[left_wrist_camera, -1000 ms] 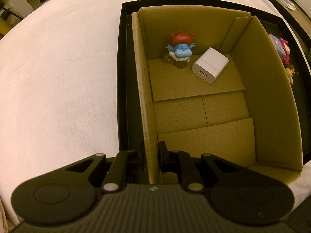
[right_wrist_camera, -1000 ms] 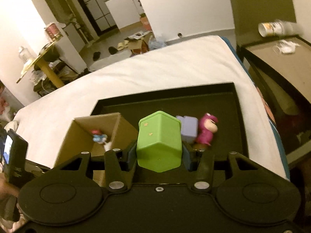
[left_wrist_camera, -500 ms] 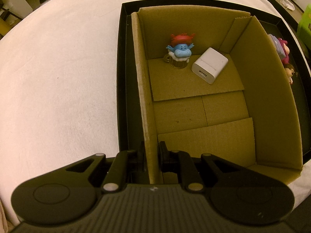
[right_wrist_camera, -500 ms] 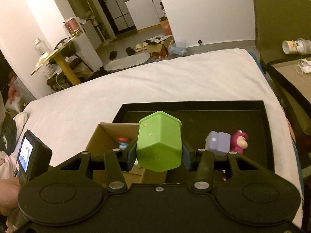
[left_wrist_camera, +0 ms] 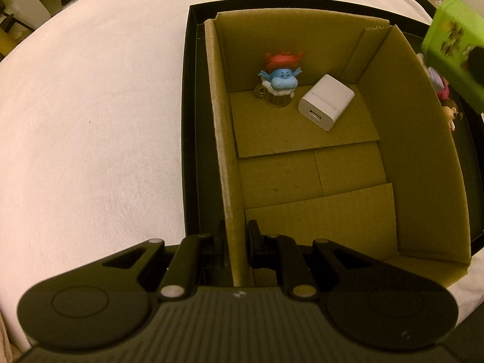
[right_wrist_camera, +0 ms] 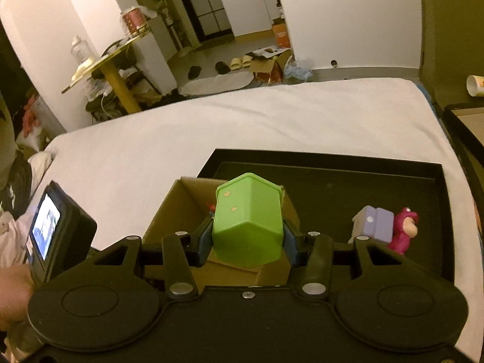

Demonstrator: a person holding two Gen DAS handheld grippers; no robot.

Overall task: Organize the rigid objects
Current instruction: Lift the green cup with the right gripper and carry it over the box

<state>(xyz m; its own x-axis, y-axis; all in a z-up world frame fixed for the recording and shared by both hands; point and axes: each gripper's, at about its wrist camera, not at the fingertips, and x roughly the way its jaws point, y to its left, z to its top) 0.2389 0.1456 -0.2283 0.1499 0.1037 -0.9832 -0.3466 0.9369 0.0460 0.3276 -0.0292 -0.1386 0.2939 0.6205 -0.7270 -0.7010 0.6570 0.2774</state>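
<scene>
My left gripper (left_wrist_camera: 237, 236) is shut on the left wall of the open cardboard box (left_wrist_camera: 417, 157), which stands in a black tray (left_wrist_camera: 189, 121). Inside the box, at its far end, sit a blue figurine with red hair (left_wrist_camera: 279, 78) and a white charger cube (left_wrist_camera: 326, 106). My right gripper (right_wrist_camera: 246, 239) is shut on a green hexagonal container (right_wrist_camera: 248, 224), held in the air over the cardboard box (right_wrist_camera: 169, 220). The same green container (left_wrist_camera: 450, 48) shows at the upper right of the left wrist view, above the box's right wall.
In the black tray (right_wrist_camera: 332, 160), right of the box, stand a lilac block toy (right_wrist_camera: 375, 224) and a pink bear figurine (right_wrist_camera: 405, 230). The tray lies on a white bed (right_wrist_camera: 211, 127). A hand with the other gripper's screen (right_wrist_camera: 48, 227) is at the left. A dark side table (right_wrist_camera: 462, 121) is at the right.
My right gripper has carried the green container leftward, from over the tray to over the cardboard box; it now enters the left wrist view at upper right. The left gripper has stayed put.
</scene>
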